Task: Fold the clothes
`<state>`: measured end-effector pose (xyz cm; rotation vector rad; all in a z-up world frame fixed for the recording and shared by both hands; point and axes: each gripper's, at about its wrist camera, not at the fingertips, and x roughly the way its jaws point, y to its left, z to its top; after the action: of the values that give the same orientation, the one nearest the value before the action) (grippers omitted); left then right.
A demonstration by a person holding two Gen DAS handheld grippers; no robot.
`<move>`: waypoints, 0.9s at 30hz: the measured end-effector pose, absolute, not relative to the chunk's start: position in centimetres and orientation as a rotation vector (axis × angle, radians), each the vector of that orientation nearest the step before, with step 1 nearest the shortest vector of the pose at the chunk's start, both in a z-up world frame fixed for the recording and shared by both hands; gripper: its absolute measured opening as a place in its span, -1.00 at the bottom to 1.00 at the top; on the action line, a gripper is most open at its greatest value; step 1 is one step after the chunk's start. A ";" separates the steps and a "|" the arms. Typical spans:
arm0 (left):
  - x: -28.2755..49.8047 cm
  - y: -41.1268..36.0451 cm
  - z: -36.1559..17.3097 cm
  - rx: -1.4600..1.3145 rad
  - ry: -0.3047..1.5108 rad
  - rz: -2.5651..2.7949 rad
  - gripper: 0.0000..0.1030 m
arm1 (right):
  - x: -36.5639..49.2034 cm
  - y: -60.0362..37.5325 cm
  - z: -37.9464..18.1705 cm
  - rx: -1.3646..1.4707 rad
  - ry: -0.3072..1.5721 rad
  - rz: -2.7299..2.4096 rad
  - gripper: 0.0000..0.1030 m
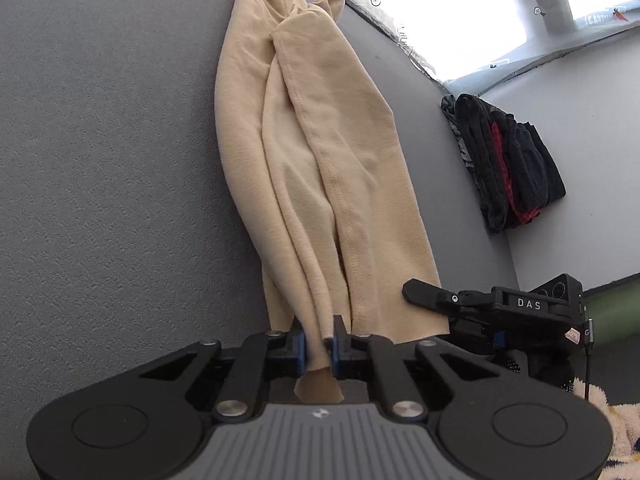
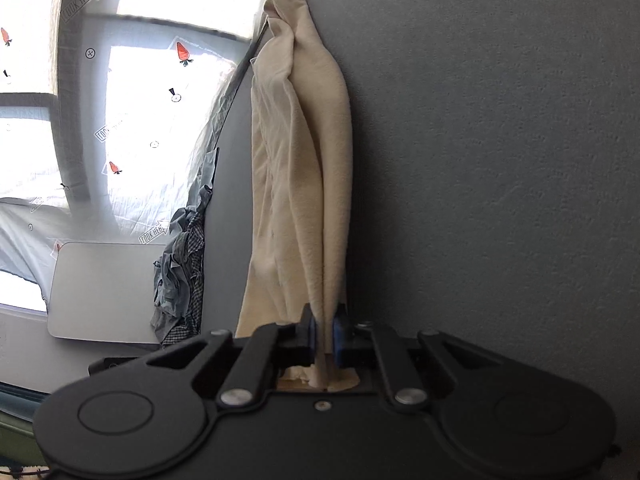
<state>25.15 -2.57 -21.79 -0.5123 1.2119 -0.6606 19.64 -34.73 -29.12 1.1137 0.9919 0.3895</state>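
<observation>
Beige fleece garment (image 1: 320, 160) pinched by both left gripper (image 1: 319, 346) and right gripper (image 2: 324, 340); folded dark clothes stack (image 1: 508, 164) only in left view, crumpled blue-grey checked pile (image 2: 180, 276) only in right view.

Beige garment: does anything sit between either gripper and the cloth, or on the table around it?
Nothing visible. The left gripper and right gripper both pinch the beige garment directly. The dark folded pile and the checked crumpled clothes lie off to the sides, apart from it.
</observation>
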 end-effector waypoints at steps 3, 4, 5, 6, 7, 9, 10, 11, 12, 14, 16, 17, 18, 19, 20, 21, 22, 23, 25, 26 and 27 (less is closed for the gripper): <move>25.0 -1.0 -20.6 -0.575 1.181 -0.668 -0.77 | 18.9 -35.7 -28.2 1.206 0.917 0.417 -0.84; 25.0 -1.0 -20.7 -0.554 1.193 -0.664 -0.76 | 18.8 -35.7 -28.5 1.200 0.939 0.399 -0.83; 25.2 -1.1 -21.2 -0.533 1.224 -0.661 -0.76 | 18.6 -35.7 -28.9 1.191 0.964 0.380 -0.83; 25.3 -1.4 -22.0 -0.522 1.270 -0.655 -0.76 | 18.5 -35.8 -29.3 1.182 0.988 0.360 -0.83; 25.4 -1.7 -22.8 -0.510 1.316 -0.649 -0.76 | 18.4 -35.8 -29.7 1.172 1.013 0.340 -0.83; 25.0 -2.4 -23.9 -0.464 1.393 -0.678 -0.76 | 18.1 -35.8 -30.4 1.153 1.062 0.300 -0.82; 24.7 -2.8 -24.2 -0.432 1.426 -0.706 -0.76 | 18.0 -35.8 -30.8 1.143 1.086 0.280 -0.82; 24.4 -3.2 -24.5 -0.403 1.451 -0.729 -0.76 | 17.7 -35.9 -30.9 1.142 1.091 0.275 -0.82; 24.3 -3.2 -24.3 -0.380 1.446 -0.731 -0.75 | 17.4 -35.9 -30.9 1.142 1.095 0.271 -0.82; 24.1 -3.3 -23.8 -0.340 1.431 -0.733 -0.67 | 17.0 -36.0 -30.7 1.142 1.095 0.258 -0.80; 24.5 -2.9 -22.9 -0.339 1.378 -0.715 -0.49 | 16.8 -36.2 -30.5 1.125 1.095 0.240 -0.78; 24.7 -2.6 -22.5 -0.340 1.352 -0.707 -0.38 | 16.7 -36.3 -30.2 1.115 1.092 0.234 -0.76; 24.8 -2.4 -22.0 -0.343 1.332 -0.702 -0.34 | 16.7 -36.4 -29.9 1.100 1.090 0.227 -0.75; 24.8 -2.3 -21.7 -0.335 1.330 -0.705 -0.25 | 16.8 -36.4 -29.6 1.082 1.087 0.218 -0.73; 24.8 -2.2 -21.5 -0.327 1.329 -0.709 -0.19 | 16.9 -36.4 -29.2 1.064 1.082 0.212 -0.69; 24.8 -2.2 -21.2 -0.320 1.328 -0.712 -0.16 | 17.0 -36.5 -28.9 1.045 1.076 0.204 -0.62; 24.8 -2.1 -21.0 -0.312 1.326 -0.716 -0.10 | 17.1 -36.6 -28.5 1.026 1.071 0.195 -0.59; 24.8 -2.0 -20.7 -0.304 1.325 -0.719 -0.03 | 17.2 -36.8 -28.2 1.007 1.065 0.187 -0.53; 24.7 -1.8 -20.2 -0.287 1.325 -0.740 0.16 | 17.4 -37.1 -27.5 0.972 1.050 0.168 -0.47; 24.7 -1.6 -20.0 -0.279 1.323 -0.750 0.22 | 17.5 -37.3 -27.3 0.958 1.044 0.160 -0.44; 24.7 -1.2 -19.8 -0.278 1.313 -0.741 0.30 | 17.7 -37.4 -27.1 0.944 1.041 0.160 -0.39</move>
<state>24.71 -1.21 -19.85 -0.2782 1.3131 -0.7413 17.67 -37.38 -27.13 0.9441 1.0407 0.1603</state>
